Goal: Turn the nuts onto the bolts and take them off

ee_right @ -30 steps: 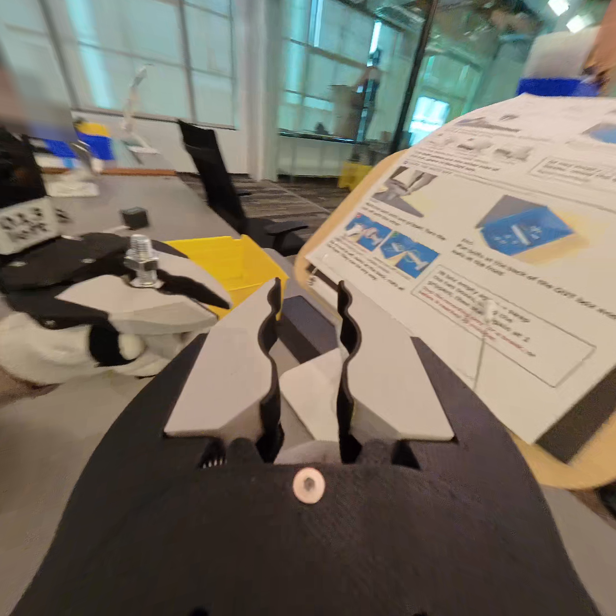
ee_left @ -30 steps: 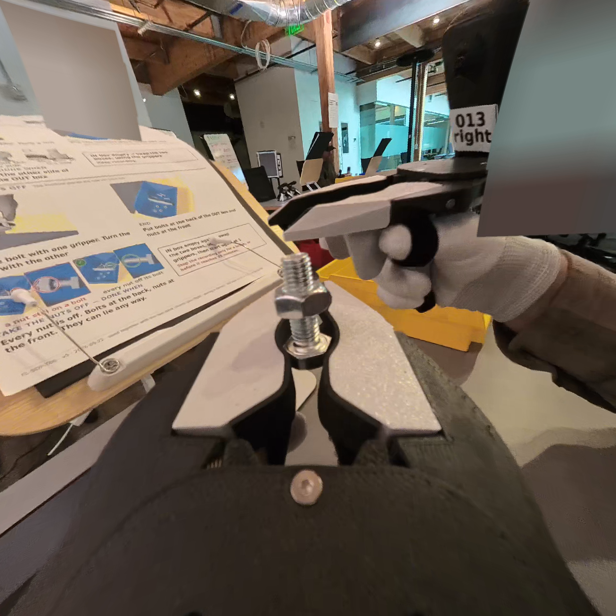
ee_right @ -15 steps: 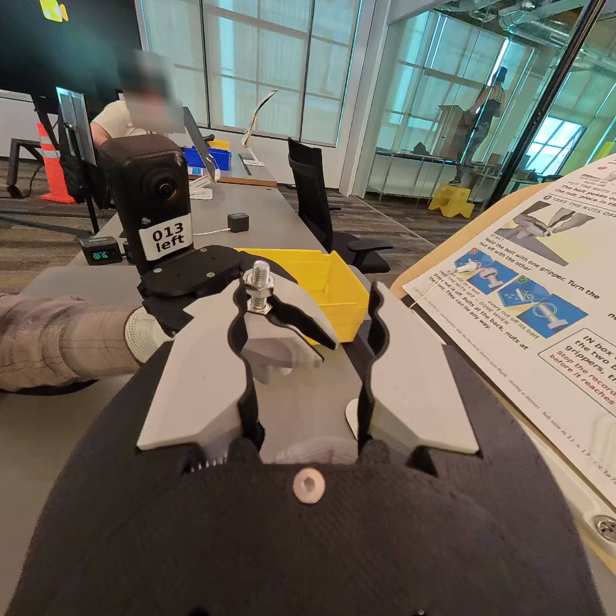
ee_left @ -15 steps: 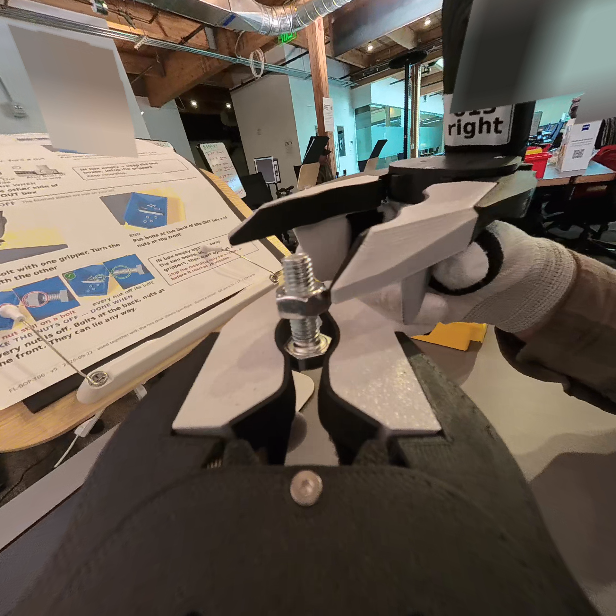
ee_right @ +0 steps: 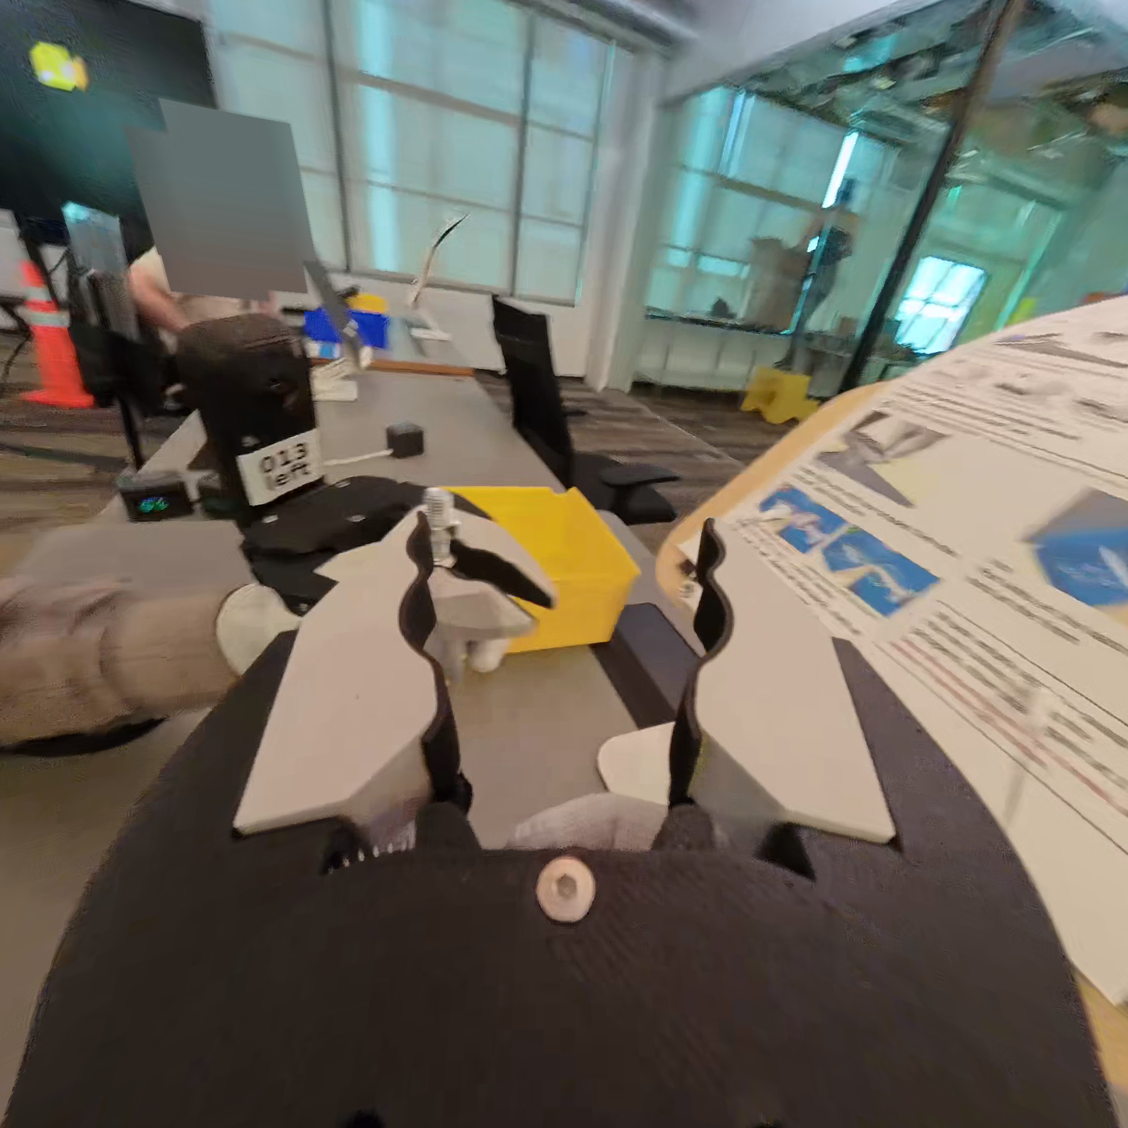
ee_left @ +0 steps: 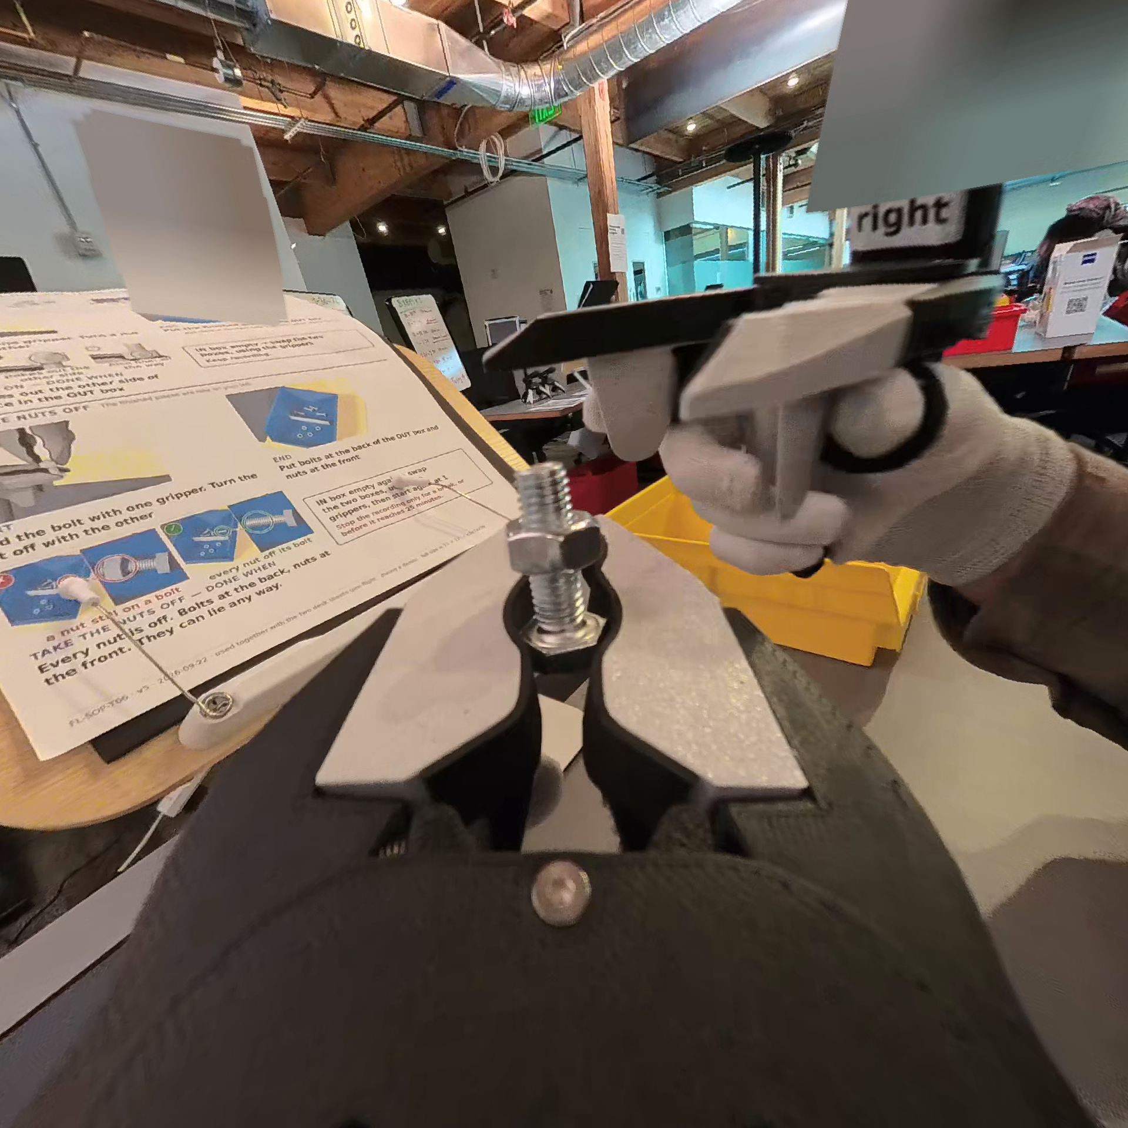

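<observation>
A silver bolt (ee_left: 552, 598) stands upright, its head clamped in my left gripper (ee_left: 558, 580), which is shut on it. A hex nut (ee_left: 552, 546) sits partway down the thread, above the jaws. My right gripper (ee_left: 586, 384), held by a white-gloved hand (ee_left: 885, 476), hovers above and to the right of the bolt, apart from it. In the right wrist view my right gripper (ee_right: 563, 531) is open wide and empty. The left gripper (ee_right: 488, 567) with the bolt (ee_right: 441, 531) lies ahead, just behind the right gripper's left finger (ee_right: 366, 671).
A yellow bin (ee_left: 793, 604) stands on the grey table (ee_left: 1007, 793) behind the bolt; it also shows in the right wrist view (ee_right: 567, 549). An instruction sheet on a tilted wooden board (ee_left: 213, 488) rises at the left, and at the right in the right wrist view (ee_right: 946, 580). The gap from one gripper's tips to the other's is roughly 4 centimetres.
The right gripper opened wider and came in beside the nut, then drew back up and to the right. The left gripper still holds the bolt upright; the nut sits at the same height.
</observation>
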The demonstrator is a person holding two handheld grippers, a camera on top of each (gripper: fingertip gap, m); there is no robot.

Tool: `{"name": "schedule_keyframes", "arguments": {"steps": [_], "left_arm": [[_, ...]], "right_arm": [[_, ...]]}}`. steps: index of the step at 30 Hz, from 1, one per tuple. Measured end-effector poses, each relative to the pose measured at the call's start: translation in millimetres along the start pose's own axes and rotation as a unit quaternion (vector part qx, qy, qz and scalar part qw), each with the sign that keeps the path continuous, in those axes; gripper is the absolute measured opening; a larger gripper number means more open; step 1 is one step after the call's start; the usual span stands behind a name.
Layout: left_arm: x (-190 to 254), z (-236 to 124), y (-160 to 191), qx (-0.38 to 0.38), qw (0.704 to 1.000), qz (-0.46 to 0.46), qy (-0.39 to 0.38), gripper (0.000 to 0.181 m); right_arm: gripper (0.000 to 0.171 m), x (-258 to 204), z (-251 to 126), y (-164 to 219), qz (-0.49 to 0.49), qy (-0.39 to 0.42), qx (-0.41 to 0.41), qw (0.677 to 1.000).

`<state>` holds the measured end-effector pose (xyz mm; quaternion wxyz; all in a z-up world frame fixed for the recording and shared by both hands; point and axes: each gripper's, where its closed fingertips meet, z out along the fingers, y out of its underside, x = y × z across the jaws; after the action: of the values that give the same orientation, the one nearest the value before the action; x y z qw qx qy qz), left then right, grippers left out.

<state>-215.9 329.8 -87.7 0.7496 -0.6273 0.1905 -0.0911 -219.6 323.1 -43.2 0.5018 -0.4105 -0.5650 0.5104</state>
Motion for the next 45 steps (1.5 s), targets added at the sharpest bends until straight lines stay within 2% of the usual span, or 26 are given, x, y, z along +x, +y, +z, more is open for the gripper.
{"name": "schedule_keyframes", "arguments": {"steps": [2, 3, 5, 7, 12, 23, 25, 33, 43, 44, 45], "left_arm": [[0.7, 1.2, 2.2, -0.006, 1.000, 0.007, -0.002, 0.012], [0.6, 1.7, 2.5, -0.008, 1.000, 0.012, -0.007, 0.011], [1.3, 2.7, 3.6, -0.013, 1.000, 0.017, -0.011, 0.011], [2.4, 3.6, 4.9, -0.018, 0.999, 0.025, -0.013, 0.011], [4.1, 5.8, 10.7, -0.035, 0.999, 0.035, -0.012, 0.012], [13.2, 8.4, 18.9, -0.082, 0.996, 0.027, 0.023, 0.018], [12.9, 8.2, 18.6, -0.080, 0.996, 0.028, 0.022, 0.011], [14.0, 8.6, 16.7, -0.076, 0.997, 0.019, 0.024, 0.016], [12.1, 7.8, 14.9, -0.070, 0.997, 0.018, 0.020, 0.011], [11.4, 7.6, 14.2, -0.067, 0.997, 0.019, 0.017, 0.010], [11.0, 7.5, 14.1, -0.065, 0.998, 0.018, 0.016, 0.010]], "right_arm": [[0.088, -10.0, 12.0, 7.9, -0.026, 0.004, -0.028, 0.999], [0.084, -16.6, 16.3, 9.6, -0.027, -0.007, -0.028, 0.999], [0.055, -31.1, 21.0, 11.2, -0.024, -0.042, -0.020, 0.999], [0.054, -36.3, 25.7, 16.8, -0.032, -0.048, -0.031, 0.998], [0.014, -46.5, 29.9, 21.9, -0.062, -0.061, -0.042, 0.995], [0.012, -50.3, 24.9, 17.3, -0.108, -0.057, -0.055, 0.991], [0.012, -51.7, 24.2, 17.9, -0.104, -0.066, -0.054, 0.991], [0.011, -51.6, 24.3, 15.0, -0.056, -0.086, -0.027, 0.994], [0.012, -52.1, 25.4, 12.6, -0.045, -0.089, -0.013, 0.995], [0.017, -50.5, 25.0, 11.1, -0.047, -0.082, -0.009, 0.995], [0.040, -47.8, 24.4, 10.0, -0.047, -0.075, -0.008, 0.996]]}}
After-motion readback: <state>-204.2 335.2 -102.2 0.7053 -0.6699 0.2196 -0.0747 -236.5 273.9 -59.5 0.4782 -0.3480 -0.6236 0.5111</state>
